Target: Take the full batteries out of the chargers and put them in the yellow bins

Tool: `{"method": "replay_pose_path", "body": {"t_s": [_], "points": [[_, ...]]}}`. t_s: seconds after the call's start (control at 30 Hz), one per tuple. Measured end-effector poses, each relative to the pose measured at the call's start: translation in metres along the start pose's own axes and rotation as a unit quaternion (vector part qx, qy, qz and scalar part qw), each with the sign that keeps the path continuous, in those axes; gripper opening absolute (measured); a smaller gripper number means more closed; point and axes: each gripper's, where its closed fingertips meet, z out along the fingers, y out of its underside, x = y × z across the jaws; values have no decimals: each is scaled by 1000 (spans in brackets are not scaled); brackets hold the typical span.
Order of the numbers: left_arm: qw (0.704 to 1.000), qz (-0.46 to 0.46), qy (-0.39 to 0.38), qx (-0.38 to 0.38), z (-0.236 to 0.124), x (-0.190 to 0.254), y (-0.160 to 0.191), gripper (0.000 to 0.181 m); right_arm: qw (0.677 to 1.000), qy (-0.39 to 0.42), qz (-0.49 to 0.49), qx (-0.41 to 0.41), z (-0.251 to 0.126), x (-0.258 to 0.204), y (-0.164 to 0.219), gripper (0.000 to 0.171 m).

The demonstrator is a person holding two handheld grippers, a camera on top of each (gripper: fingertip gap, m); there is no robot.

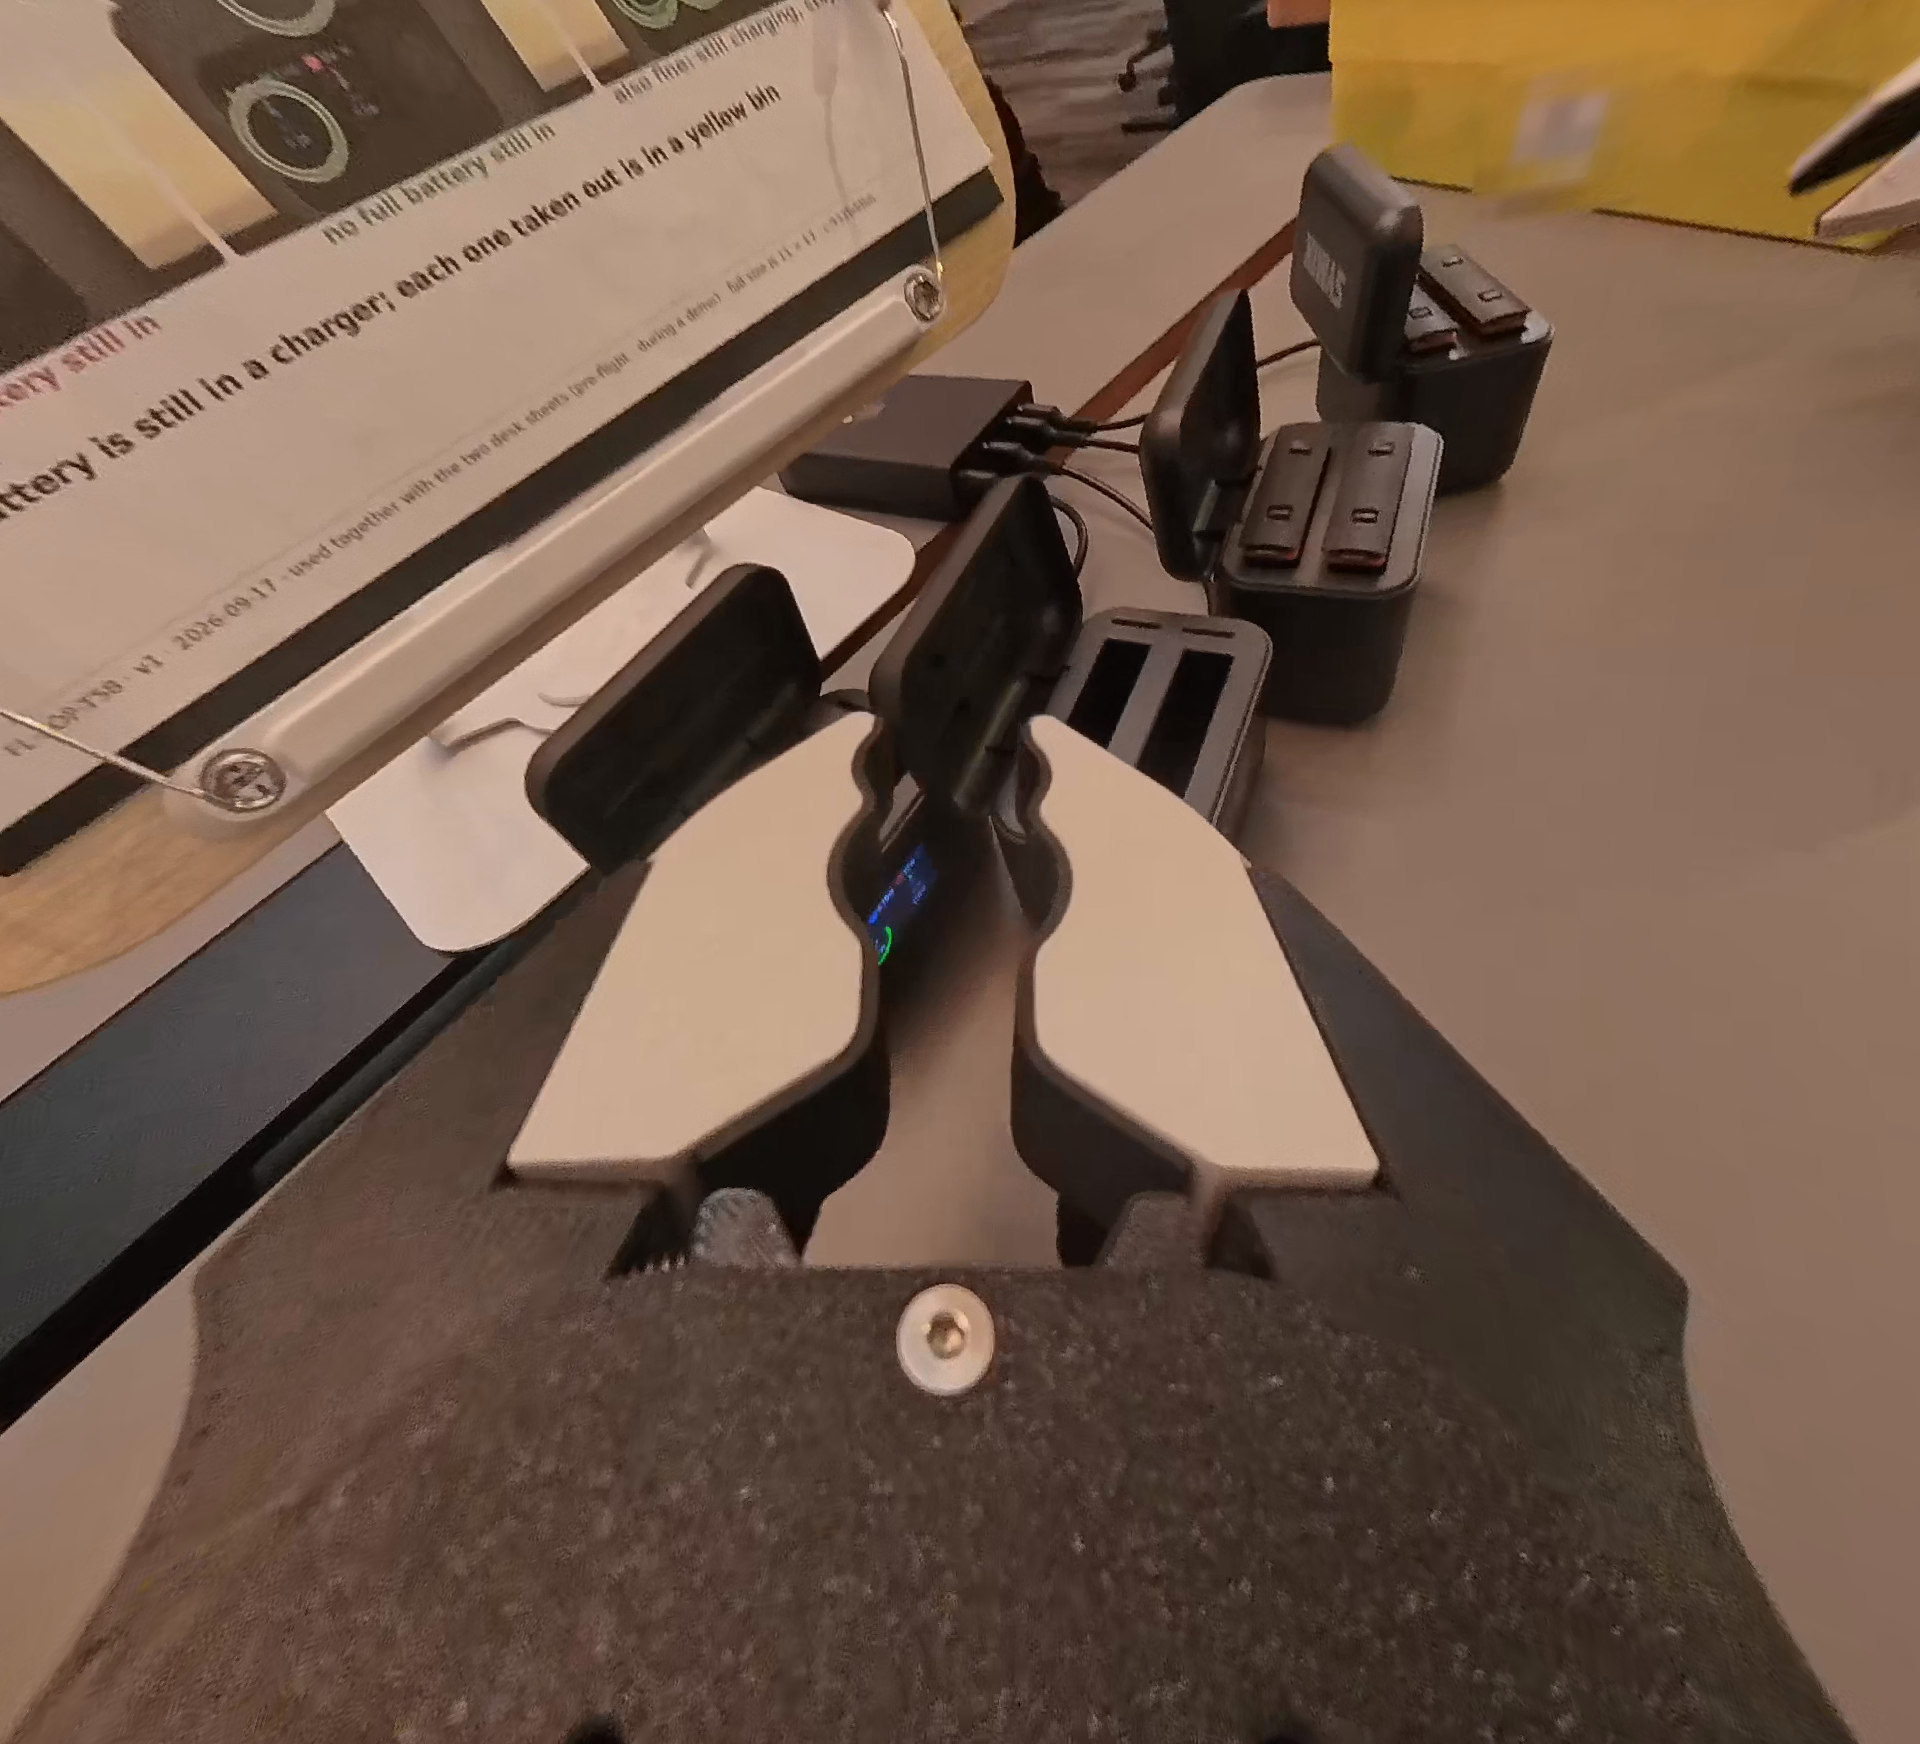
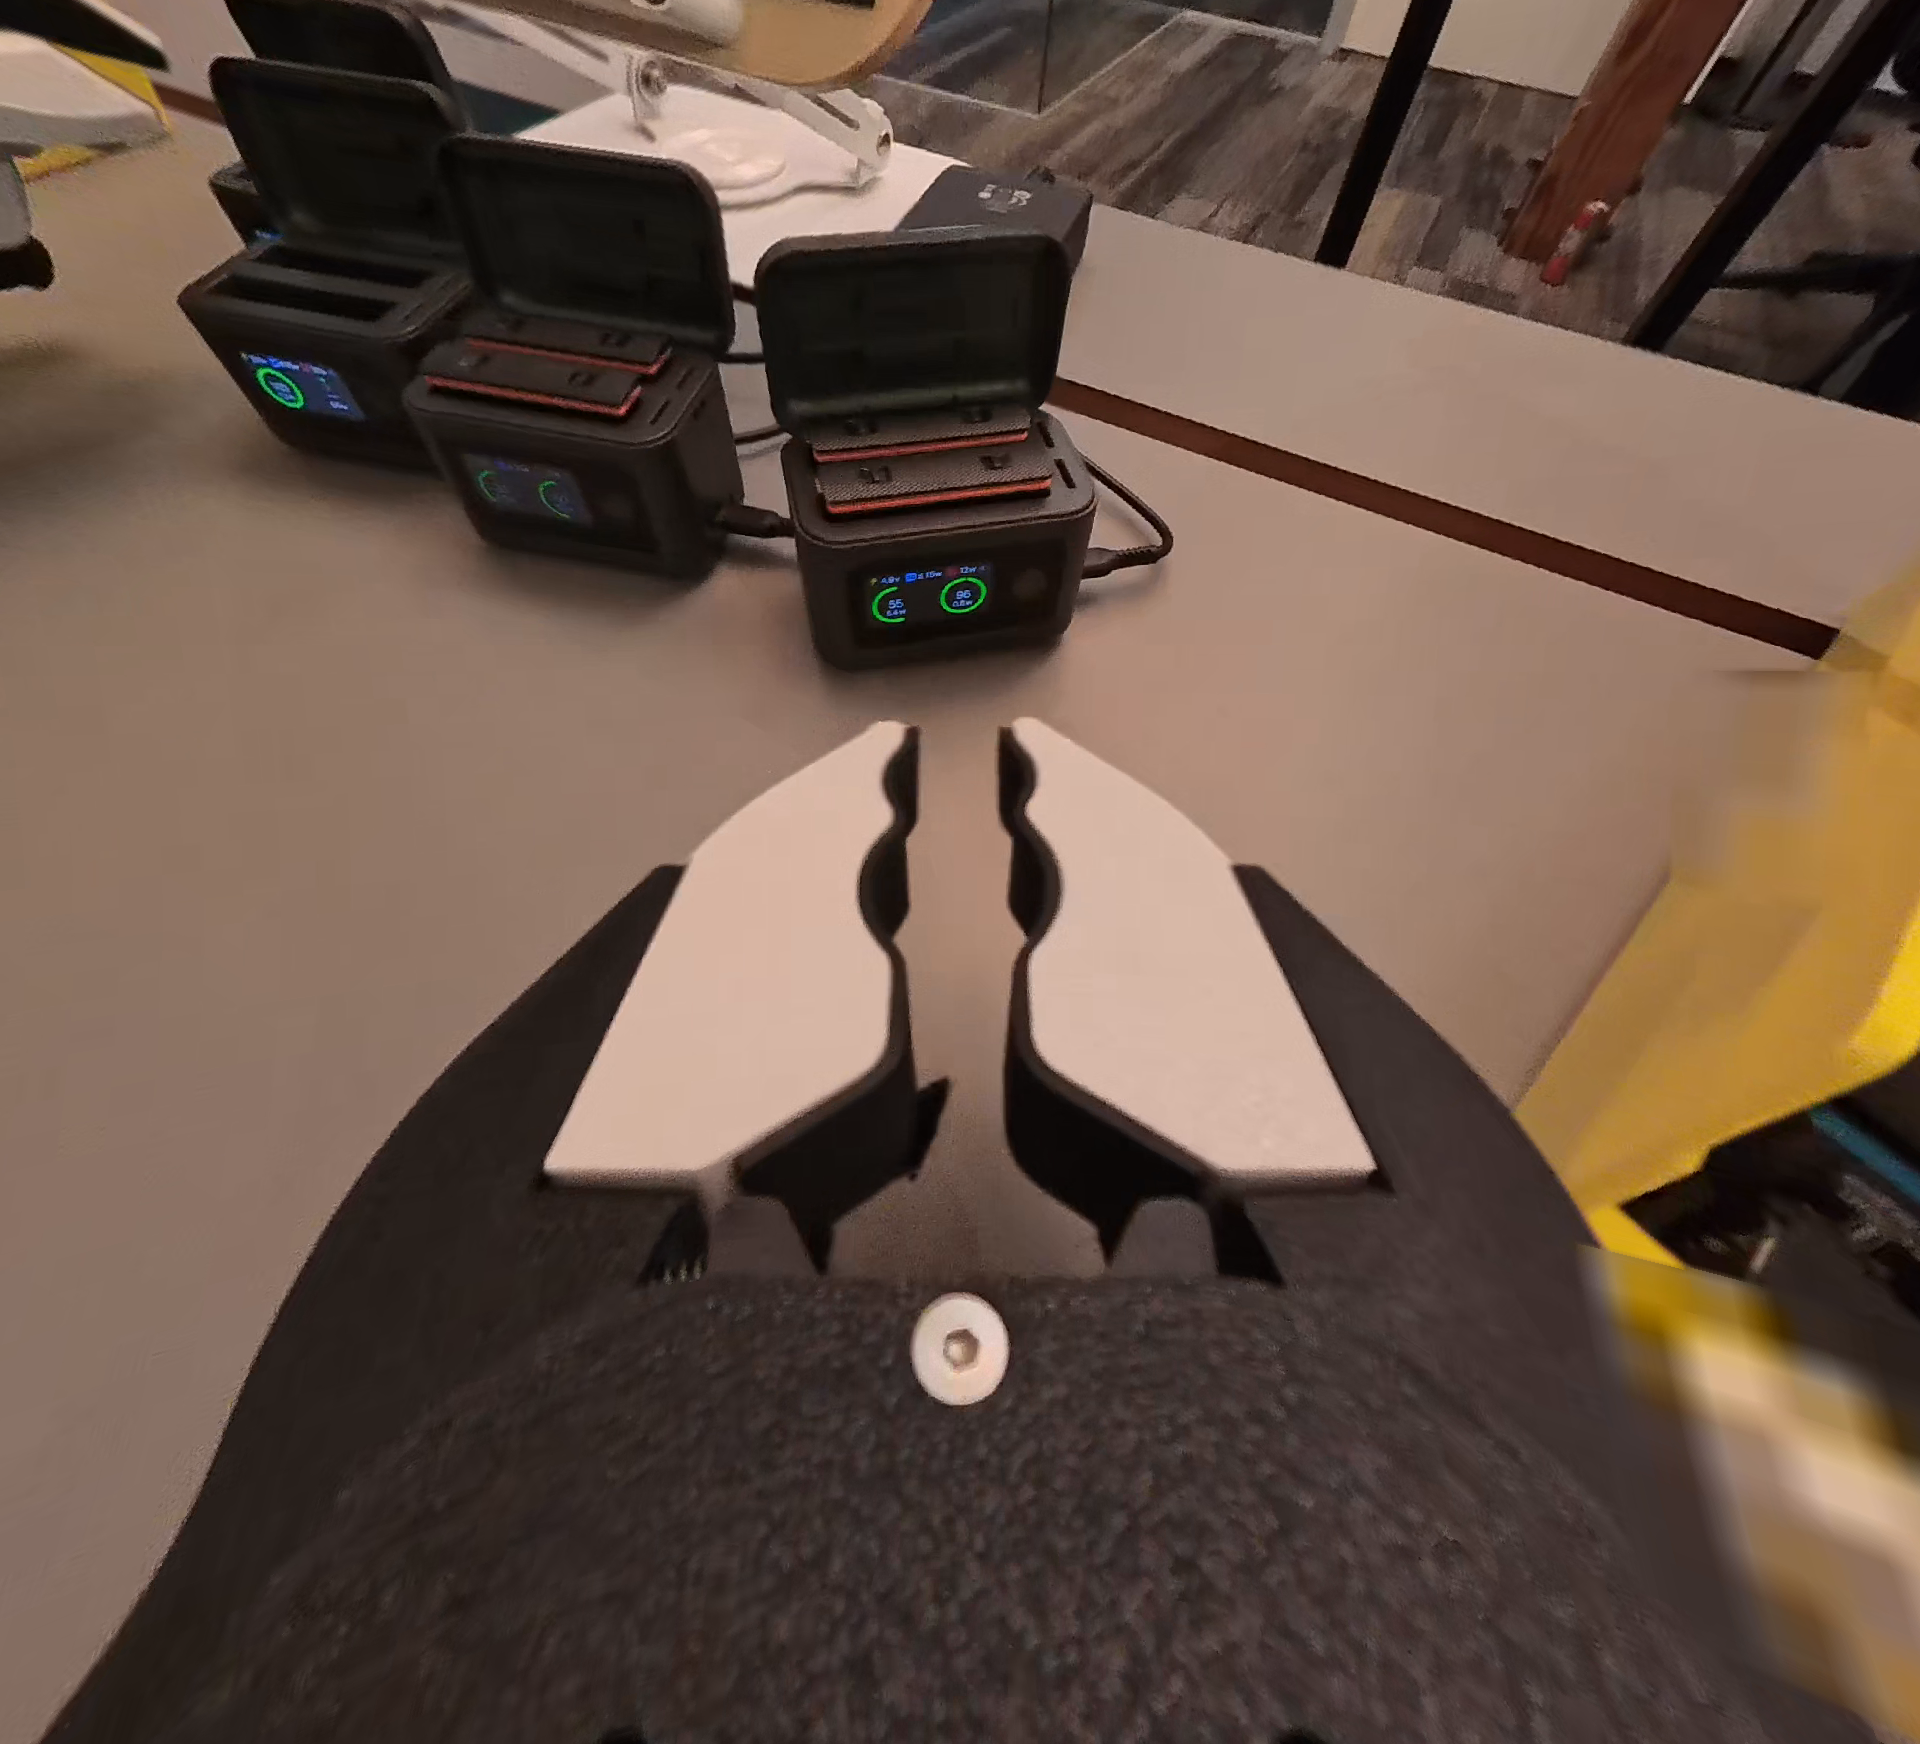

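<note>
Four black chargers with open lids stand in a row on the grey table point(image 2: 312, 811). In the right wrist view the right charger point(image 2: 935, 551) and the middle charger point(image 2: 571, 468) each hold two red-edged batteries point(image 2: 925, 473). The left charger point(image 2: 312, 364) has empty slots. My right gripper point(image 2: 958, 738) is open and empty, just in front of the right charger. My left gripper point(image 1: 945, 749) is open over the nearest charger, whose lit screen point(image 1: 899, 905) shows between the fingers. Beyond it are the empty charger point(image 1: 1164, 697) and two chargers with batteries point(image 1: 1330, 510). A yellow bin point(image 1: 1610, 32) stands behind.
A printed sheet on a wooden board point(image 1: 416, 240) on a white stand point(image 2: 727, 167) hangs over the chargers' back. A black power hub point(image 1: 914, 447) with cables lies behind them. Another yellow bin point(image 2: 1766, 915) is blurred at my right. The table's far edge point(image 2: 1455, 510) is close. Some 30 centimeters of space lies between my two pairs of fingers.
</note>
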Motion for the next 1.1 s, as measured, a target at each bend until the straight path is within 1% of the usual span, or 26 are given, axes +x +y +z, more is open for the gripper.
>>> {"method": "replay_pose_path", "body": {"t_s": [0.07, 0.23, 0.37, 0.53, 0.67, 0.77, 0.83, 1.0, 1.1], "points": [[1000, -1, -12, 9, -1, -2, -4, 18, 1000, 4, 9, 5, 0, -2, 2, 0], [999, -11, -37, 26, -4, -10, -10, 14, 1000, 22, -6, -2, 3, -2, 10, 0], [994, -24, -96, 39, -12, -27, -16, 0, 1000, 26, -4, -6, 4, 0, 13, 0], [979, -44, -186, 77, -44, -51, -50, 0, 999, 32, -3, -9, 4, 3, 15, 0], [968, -79, -217, 95, -76, -52, -72, 0, 999, 33, -9, -12, 4, 3, 15, 0], [964, -71, -236, 96, -102, -43, -79, 0, 999, 36, -17, -19, 5, 2, 17, 0], [964, -64, -242, 89, -118, -36, -76, 0, 999, 39, -27, -22, 6, 1, 17, 0], [963, -36, -258, 66, -158, -24, -56, 0, 997, 45, -59, -16, 3, -6, 11, 0], [957, -77, -271, 76, -189, -25, -41, 0, 997, 40, -61, 5, -7, -22, -8, 0]]}}
